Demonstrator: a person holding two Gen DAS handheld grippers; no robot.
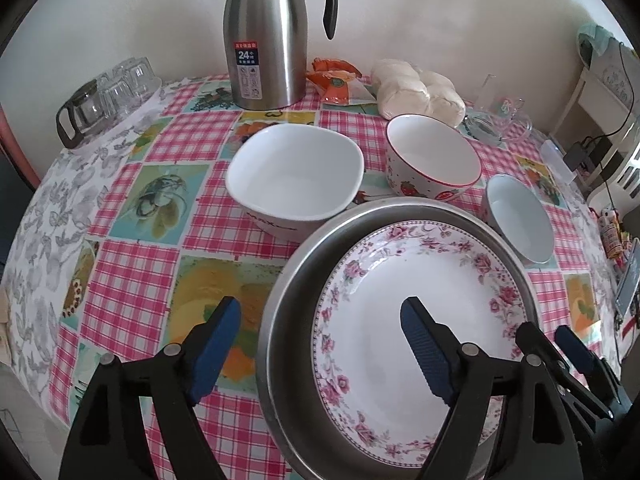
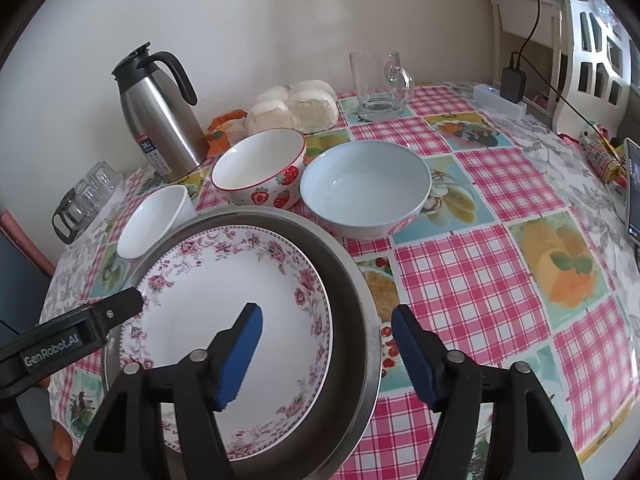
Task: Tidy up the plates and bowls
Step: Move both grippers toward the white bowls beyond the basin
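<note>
A floral-rimmed plate lies inside a round metal pan. Behind it stand a square white bowl, a strawberry bowl and a pale blue bowl. My left gripper is open, its jaws straddling the pan's left rim. My right gripper is open, its jaws straddling the pan's right rim; it also shows in the left wrist view.
A steel thermos jug, steamed buns and an orange packet stand at the back. Upturned glasses sit far left, a glass mug far right. A phone lies at the right edge.
</note>
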